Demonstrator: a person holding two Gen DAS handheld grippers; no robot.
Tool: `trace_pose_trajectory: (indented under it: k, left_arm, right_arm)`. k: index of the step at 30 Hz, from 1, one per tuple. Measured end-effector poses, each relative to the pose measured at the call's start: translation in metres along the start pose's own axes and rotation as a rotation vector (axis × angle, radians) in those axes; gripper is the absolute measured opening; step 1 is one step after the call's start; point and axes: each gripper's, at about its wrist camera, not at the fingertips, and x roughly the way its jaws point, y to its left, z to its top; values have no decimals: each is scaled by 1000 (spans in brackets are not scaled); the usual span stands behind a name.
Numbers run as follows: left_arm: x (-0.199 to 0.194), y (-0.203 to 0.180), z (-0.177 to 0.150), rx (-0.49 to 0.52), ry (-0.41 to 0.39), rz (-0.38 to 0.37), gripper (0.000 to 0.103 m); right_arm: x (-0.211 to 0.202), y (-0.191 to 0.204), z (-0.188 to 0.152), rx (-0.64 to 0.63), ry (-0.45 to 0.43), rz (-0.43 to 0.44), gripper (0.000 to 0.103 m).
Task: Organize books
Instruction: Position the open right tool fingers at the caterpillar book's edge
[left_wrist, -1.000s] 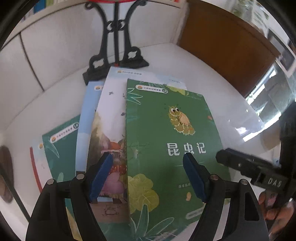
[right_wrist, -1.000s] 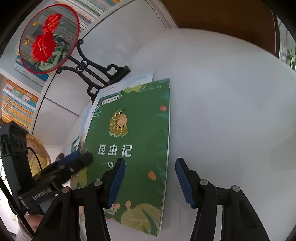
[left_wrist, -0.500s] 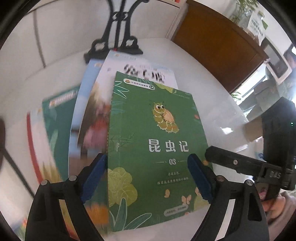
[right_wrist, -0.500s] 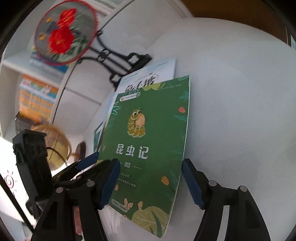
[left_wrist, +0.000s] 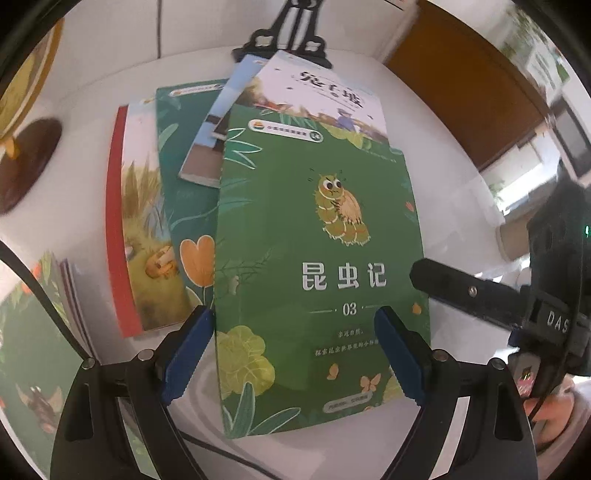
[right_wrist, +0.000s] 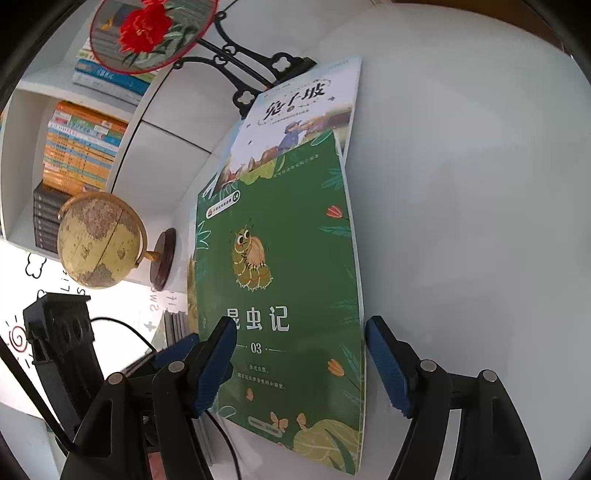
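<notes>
1. My left gripper (left_wrist: 291, 350) has black angular arms, each ending in a blue pad with a ridged edge.
2. Round silver screws sit on its arm joints.
3. My right gripper (right_wrist: 299, 363) is built the same: black frame, blue pads, silver screws.
4. From the left wrist camera, white letters "DAS" mark the right gripper's black body.
5. A thin black cable trails beside the left gripper's body.

1. The green book (left_wrist: 317, 266) is showing a smooth, softly sheened paper cover.
2. The white table (right_wrist: 480, 221) is looking smooth and glossy, throwing back window light.
3. The gripper pads (left_wrist: 188, 350) are showing ridged blue rubbery faces on matt black plastic arms.
4. The globe's base (right_wrist: 164, 264) is looking like polished dark wood.
</notes>
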Motion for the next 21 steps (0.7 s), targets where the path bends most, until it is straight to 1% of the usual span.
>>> trace_pose_trajectory:
  k: [2, 6, 8, 10, 12, 13, 15, 16, 18, 19, 21]
  left_arm:
    - [1, 1, 2, -12, 0, -5, 89]
    - [3, -3, -1, 35, -9, 4, 89]
    - [3, -5, -4, 67, -12, 5, 91]
    - [3, -7, -6, 96, -9, 7, 93]
    - [4, -9, -5, 102, -9, 11, 94]
    - [4, -9, -5, 102, -9, 15, 94]
    - [6, -12, -5, 116, -2, 25, 94]
    - [9, -15, -6, 139, 15, 37, 94]
    - [11, -19, -8, 178, 22, 62, 94]
    - [11, -19, -8, 182, 21, 62, 94]
    - [17, -13, -9, 147, 43, 27, 92]
  right_arm:
    - [-1, -1, 1, 14, 4, 12, 72]
    - [-3, -3, -1, 13, -6, 45, 72]
    - [-4, 0, -3, -12, -1, 37, 72]
    - [-4, 4, -5, -61, 13, 10, 72]
    - [-8, 4, -10, -85, 9, -19, 72]
    - [-10, 3, -13, -88, 1, -19, 72]
    - [-11, -1, -16, -93, -17, 16, 72]
    - [-9, -2, -15, -102, -23, 38, 72]
    - [-5, 0, -11, -130, -27, 50, 72]
    - [-3, 2, -8, -149, -36, 42, 72]
    - [0, 7, -4, -191, -43, 20, 74]
